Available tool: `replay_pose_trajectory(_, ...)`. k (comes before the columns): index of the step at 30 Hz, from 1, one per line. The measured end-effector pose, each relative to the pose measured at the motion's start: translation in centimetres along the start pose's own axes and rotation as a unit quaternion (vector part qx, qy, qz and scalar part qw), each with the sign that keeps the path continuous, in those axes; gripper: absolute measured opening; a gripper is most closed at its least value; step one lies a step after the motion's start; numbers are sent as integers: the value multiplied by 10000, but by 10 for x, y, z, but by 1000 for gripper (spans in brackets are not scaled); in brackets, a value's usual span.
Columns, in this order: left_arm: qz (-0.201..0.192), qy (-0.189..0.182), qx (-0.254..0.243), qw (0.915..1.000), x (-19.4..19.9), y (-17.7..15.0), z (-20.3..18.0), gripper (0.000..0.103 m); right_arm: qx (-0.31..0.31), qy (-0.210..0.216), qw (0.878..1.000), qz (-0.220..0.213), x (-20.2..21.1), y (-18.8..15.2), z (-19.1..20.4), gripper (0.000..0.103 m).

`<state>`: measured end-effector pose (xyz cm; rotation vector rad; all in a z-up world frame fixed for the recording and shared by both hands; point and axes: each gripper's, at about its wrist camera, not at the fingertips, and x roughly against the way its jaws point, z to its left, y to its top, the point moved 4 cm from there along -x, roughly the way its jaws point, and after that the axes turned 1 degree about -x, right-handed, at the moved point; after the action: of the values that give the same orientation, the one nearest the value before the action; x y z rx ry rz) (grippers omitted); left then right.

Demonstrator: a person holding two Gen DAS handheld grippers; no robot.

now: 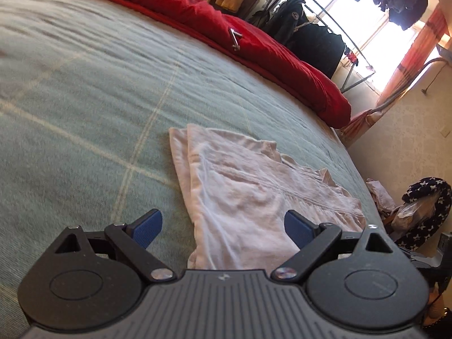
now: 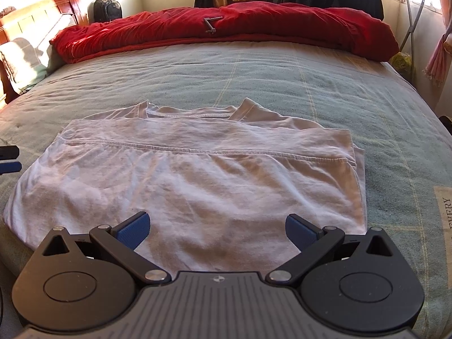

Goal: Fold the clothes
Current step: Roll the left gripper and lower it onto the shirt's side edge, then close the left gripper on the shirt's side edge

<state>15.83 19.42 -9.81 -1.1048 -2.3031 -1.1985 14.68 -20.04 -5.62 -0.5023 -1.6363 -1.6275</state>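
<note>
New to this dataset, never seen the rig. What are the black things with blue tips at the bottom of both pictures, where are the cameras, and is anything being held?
There is no robot arm here. A person holds a two-finger gripper in each hand, and each carries a fisheye camera looking forward along its fingers. So one picture is the left gripper's view, the other the right gripper's. The blue parts are the finger pads.

Both look at a bed with a green bedspread. A pale T-shirt, already folded partway, lies flat on it. A red duvet is bunched along the far edge, with clothes hanging on a rack by the window.

Nothing is held: both grippers are open, with the shirt lying beneath them. The left gripper's tips also show at the left edge of the right view.
</note>
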Motion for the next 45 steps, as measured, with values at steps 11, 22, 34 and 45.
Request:
replay_pose_trajectory(11, 526, -1150, 734, 9893, -66, 40, 25, 92, -15, 40, 10000, 65, -9, 4, 2, 103)
replay_pose_trajectory(22, 1051, -1416, 536, 9829, -76, 40, 13, 92, -54, 54, 10000, -21, -5, 6, -4, 103)
replay_pose_trajectory(34, 1177, -1837, 710, 9733, -93, 41, 11, 93, -242, 48, 9997, -56, -5, 7, -14, 103)
replay_pose_trajectory(45, 1210, -1843, 592, 9736, -75, 22, 25, 68, -336, 66, 9994, 40, -14, 1, -18, 103)
